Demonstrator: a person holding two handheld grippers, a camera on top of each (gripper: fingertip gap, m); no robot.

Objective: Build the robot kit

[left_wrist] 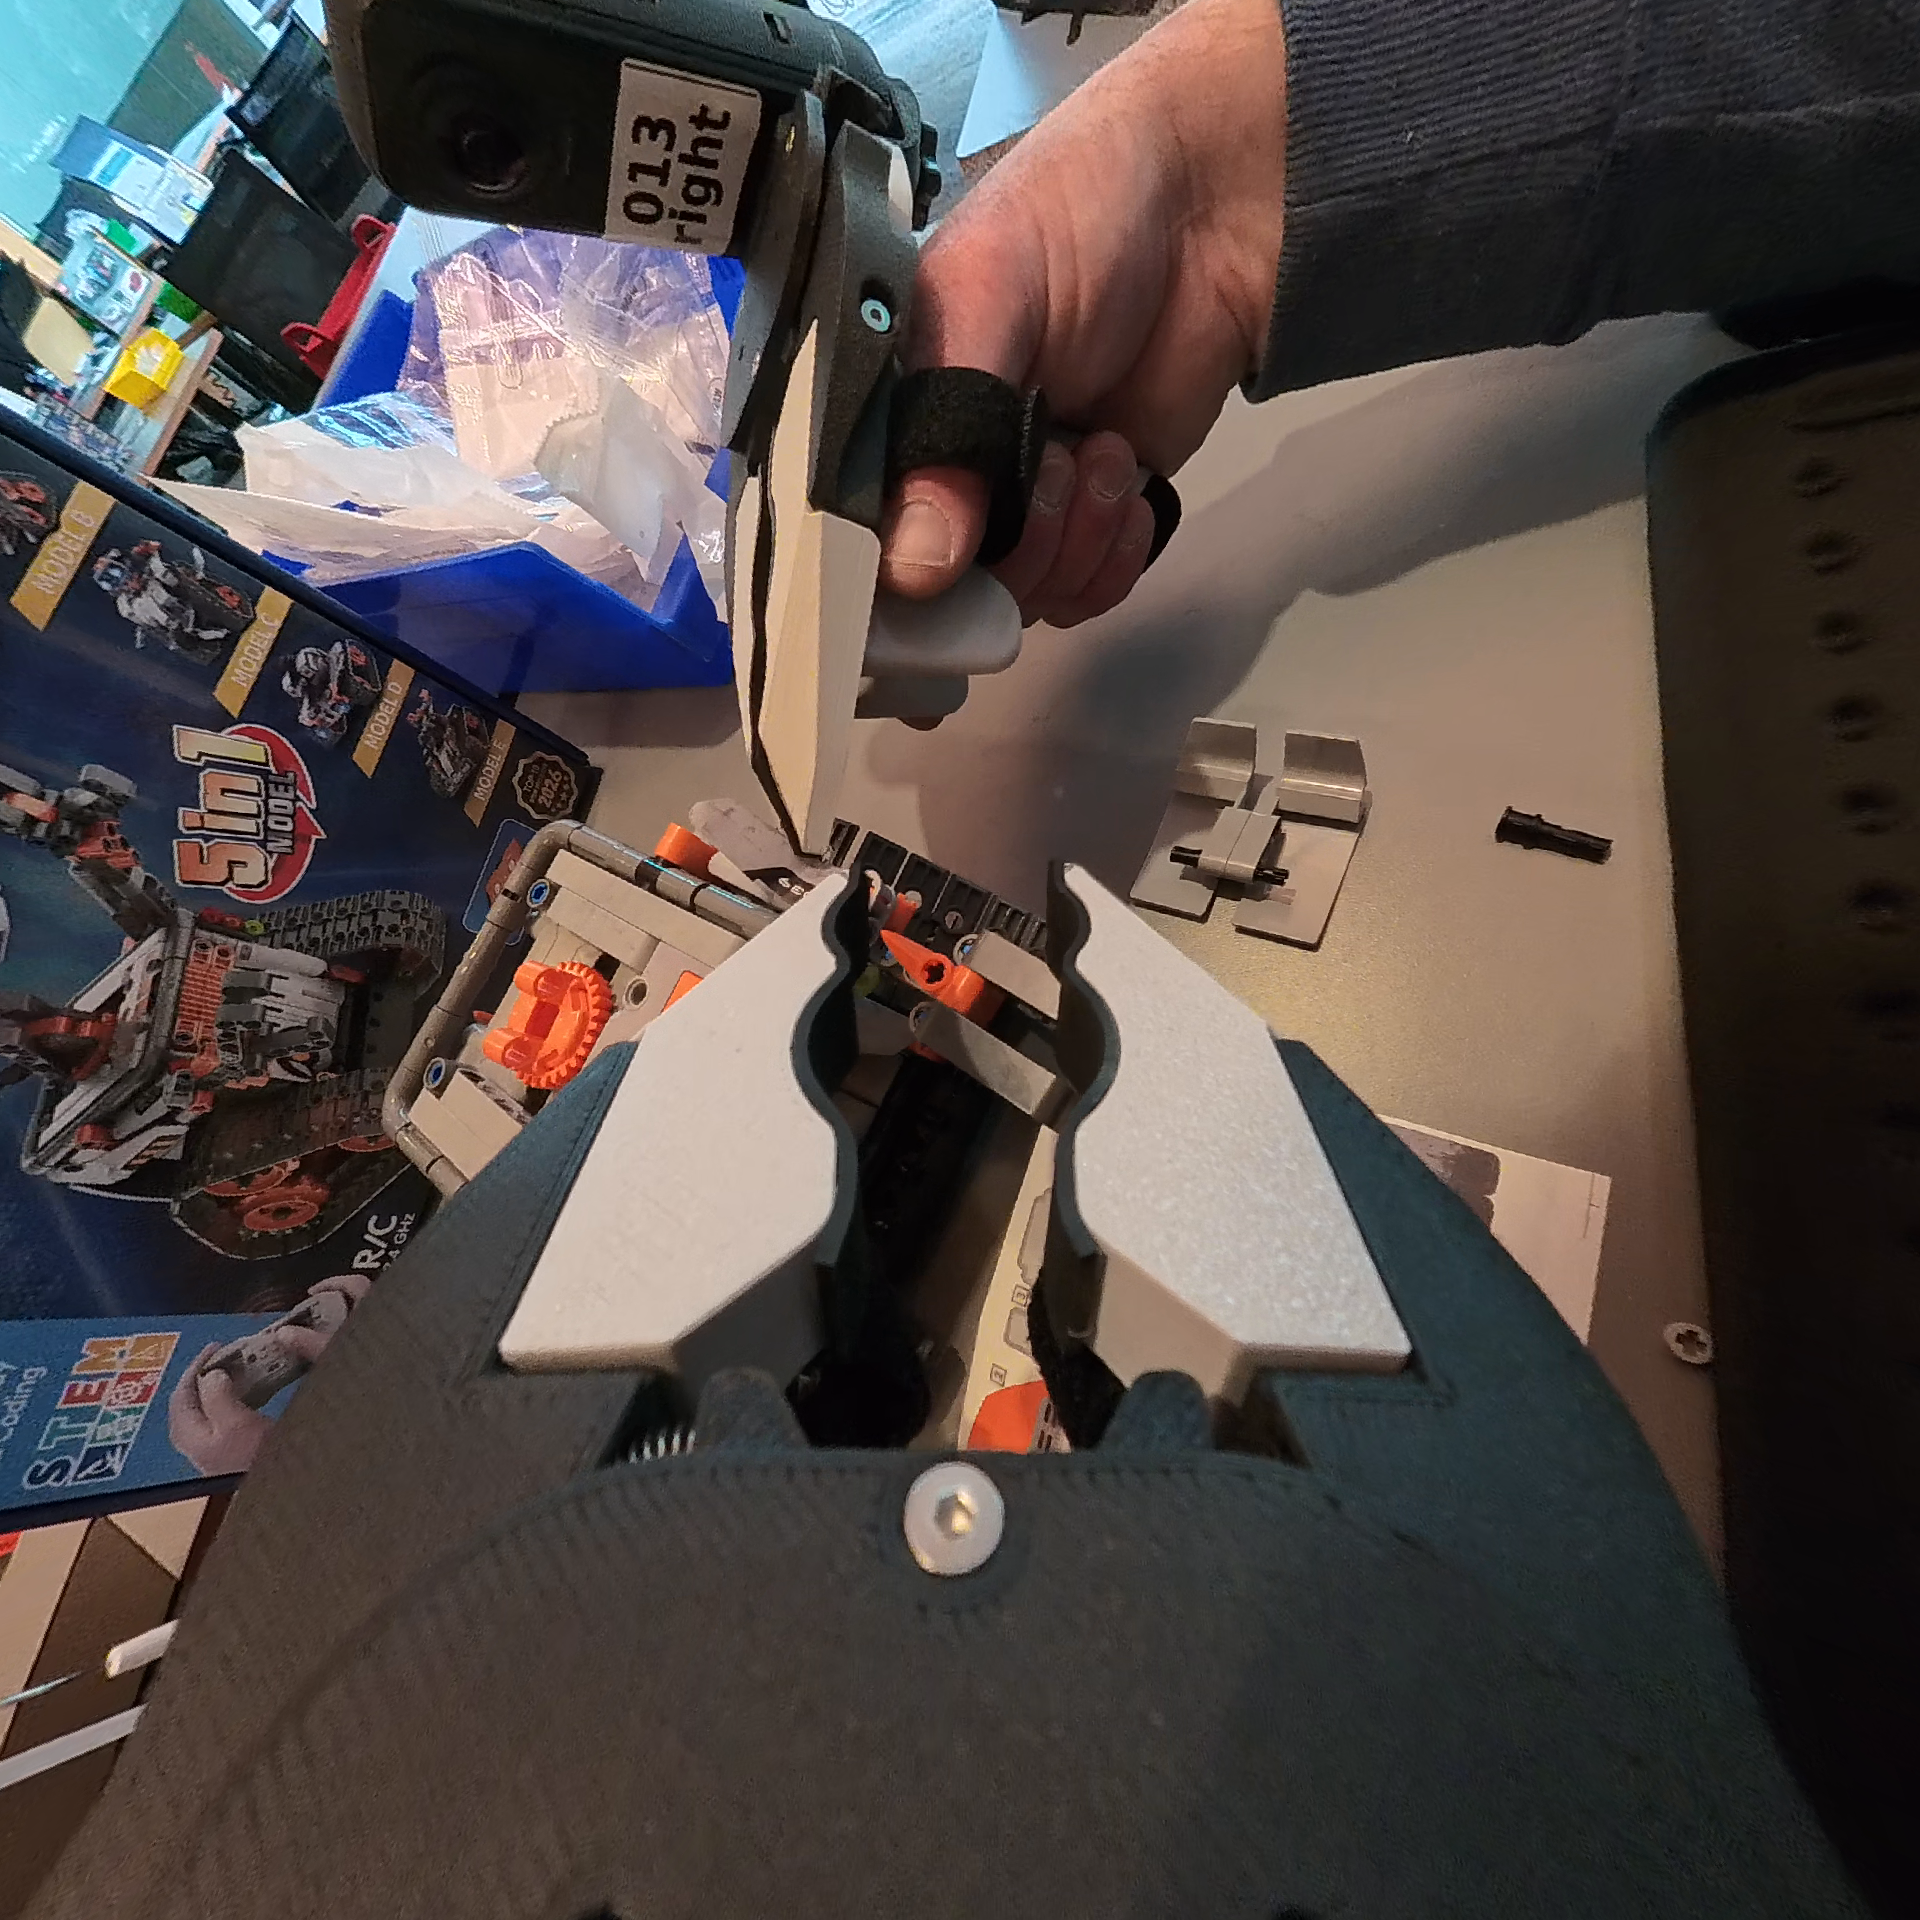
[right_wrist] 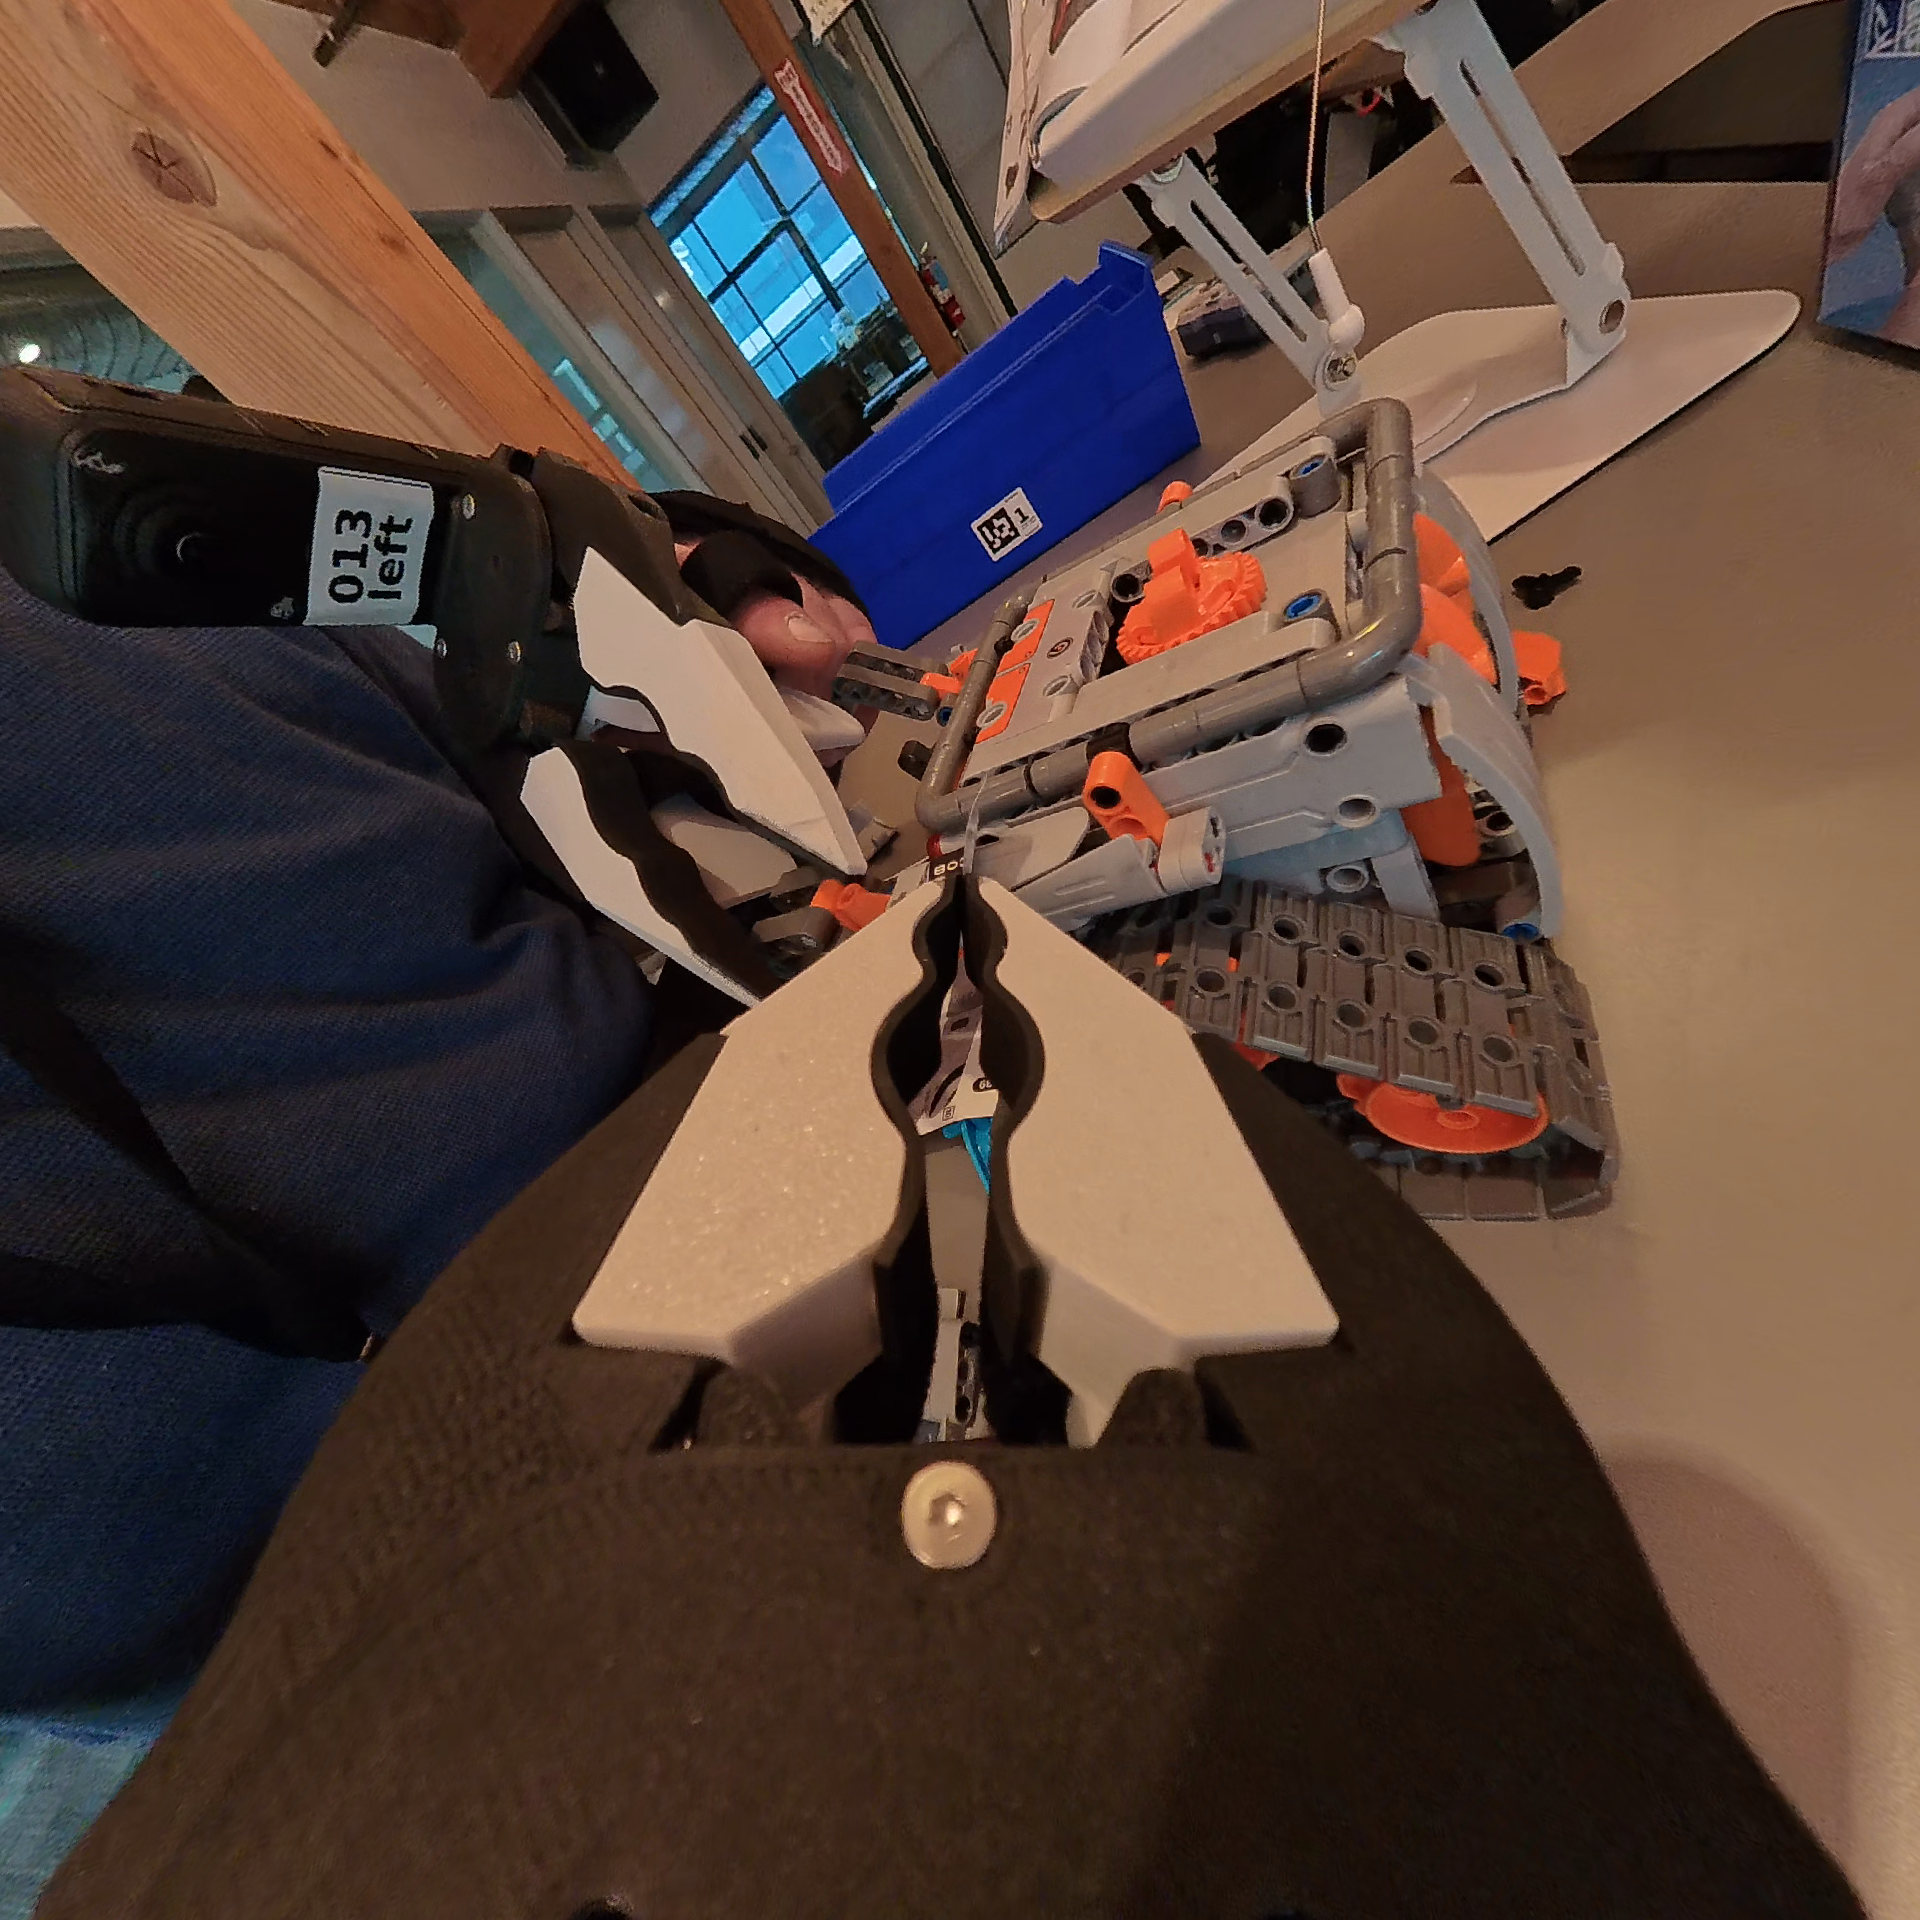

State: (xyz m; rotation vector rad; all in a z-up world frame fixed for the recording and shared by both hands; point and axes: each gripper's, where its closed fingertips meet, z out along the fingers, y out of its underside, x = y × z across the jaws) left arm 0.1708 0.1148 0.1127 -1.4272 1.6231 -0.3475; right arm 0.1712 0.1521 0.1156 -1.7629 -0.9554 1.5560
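The landmark here is the half-built tracked vehicle model point(right_wrist: 1278, 748), grey with orange gears, sitting on the grey table point(right_wrist: 1714, 935) with its tread point(right_wrist: 1382, 997) along the near side. Both grippers crowd one end of it, which looks like a brace-and-fit setup: one steadies, the other brings a piece in.

The left gripper point(left_wrist: 951, 904) has its jaws parted a fair bit, straddling the model's black-and-orange end. The fingers point(left_wrist: 727, 1091) sit around that end, but whether the pads actually press on anything can't be told, so call it loose around the model rather than gripping. From the right wrist view the left gripper point(right_wrist: 800, 831) reaches in from the model's left.

The right gripper point(right_wrist: 961, 894) is nearly closed, pinching a thin flat piece point(right_wrist: 961, 1023), white with print and a bit of blue, with its tips just beside the model's edge. From the left wrist view the right gripper point(left_wrist: 805, 831) comes down from above, its tips at the model.

Behind the model is a blue bin point(right_wrist: 1018, 447) and a white stand point(right_wrist: 1558, 343). Beside it lies the kit's box point(left_wrist: 208, 935), and off to the other side a small grey sub-assembly point(left_wrist: 1252, 831) and a black pin point(left_wrist: 1553, 834).
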